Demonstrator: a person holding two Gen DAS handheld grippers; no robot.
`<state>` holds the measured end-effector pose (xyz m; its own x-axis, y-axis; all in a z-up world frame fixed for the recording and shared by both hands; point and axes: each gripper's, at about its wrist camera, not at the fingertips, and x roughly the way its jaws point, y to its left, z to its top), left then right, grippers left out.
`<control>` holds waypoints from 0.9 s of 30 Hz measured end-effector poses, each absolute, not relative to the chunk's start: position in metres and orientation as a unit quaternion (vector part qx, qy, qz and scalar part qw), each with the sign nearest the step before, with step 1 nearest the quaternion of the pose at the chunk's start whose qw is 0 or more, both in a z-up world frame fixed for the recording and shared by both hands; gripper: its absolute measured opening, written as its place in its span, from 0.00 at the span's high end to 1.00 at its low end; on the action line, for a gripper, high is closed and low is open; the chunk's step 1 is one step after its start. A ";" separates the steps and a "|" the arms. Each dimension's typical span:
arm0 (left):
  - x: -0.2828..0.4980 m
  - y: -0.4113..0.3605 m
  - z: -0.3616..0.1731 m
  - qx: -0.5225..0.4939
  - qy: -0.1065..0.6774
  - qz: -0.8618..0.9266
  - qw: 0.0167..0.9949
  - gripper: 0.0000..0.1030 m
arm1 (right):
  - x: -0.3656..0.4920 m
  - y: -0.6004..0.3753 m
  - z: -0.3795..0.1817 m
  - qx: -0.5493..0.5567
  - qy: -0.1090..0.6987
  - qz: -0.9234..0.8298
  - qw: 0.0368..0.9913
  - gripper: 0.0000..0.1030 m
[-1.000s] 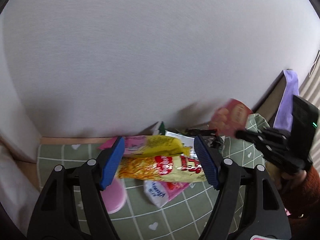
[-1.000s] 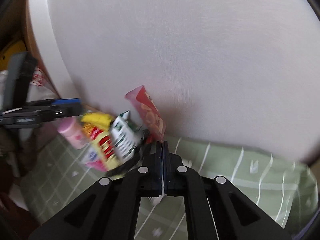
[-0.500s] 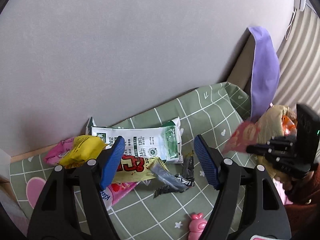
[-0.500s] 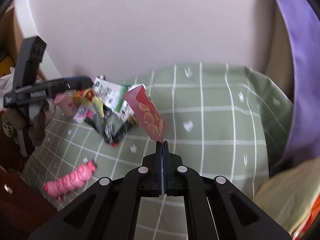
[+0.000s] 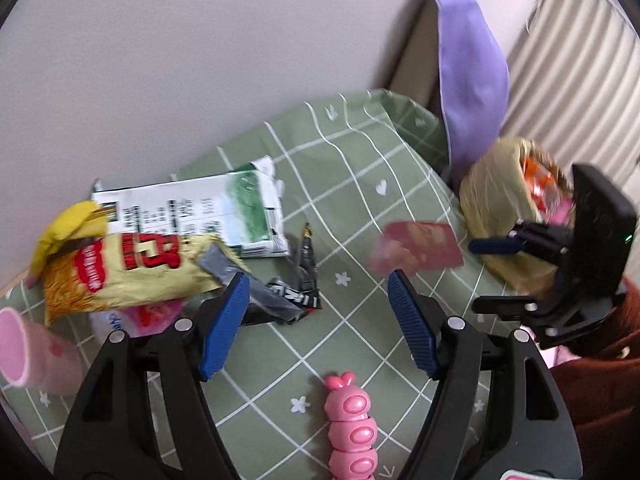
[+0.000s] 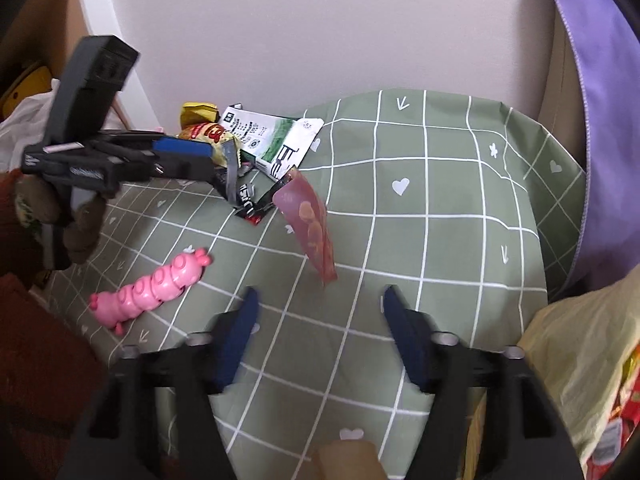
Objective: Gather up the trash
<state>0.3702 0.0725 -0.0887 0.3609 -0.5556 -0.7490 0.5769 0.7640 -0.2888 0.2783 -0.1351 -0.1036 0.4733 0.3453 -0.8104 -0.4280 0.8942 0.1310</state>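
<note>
Right tongs (image 6: pixel 318 316) apart, red wrapper (image 6: pixel 310 226) loose ahead; left tongs (image 5: pixel 318 320) apart over table's (image 5: pixel 360 184) trash pile (image 5: pixel 168 248) at wall edge.

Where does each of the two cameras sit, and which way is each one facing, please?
Left wrist: on the left gripper, jaws open, facing the pile with the yellow snack bag; the right gripper shows too.
Right wrist: on the right gripper, jaws open, facing the green checked cloth; a brown-gloved hand shows.
Shared: loose red wrapper, pink caterpillar toy.
</note>
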 end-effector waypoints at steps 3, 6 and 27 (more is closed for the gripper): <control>0.373 0.061 -0.095 0.035 0.453 -0.343 0.822 0.34 | 0.272 -0.143 -0.101 -0.037 0.457 0.222 0.861 0.39; 0.377 0.044 -0.113 0.089 0.471 -0.329 0.814 0.34 | 0.272 -0.148 -0.102 -0.016 0.467 0.224 0.855 0.39; 0.357 0.123 -0.108 -0.007 0.468 -0.278 0.839 0.35 | 0.350 -0.075 -0.160 -0.120 0.449 0.235 0.854 0.41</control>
<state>0.3571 0.1226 -0.1081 0.4072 -0.4730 -0.7813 0.4596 0.8454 -0.2722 0.3497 -0.0751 -0.1596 0.4871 0.2925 -0.8229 -0.5085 0.8611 0.0051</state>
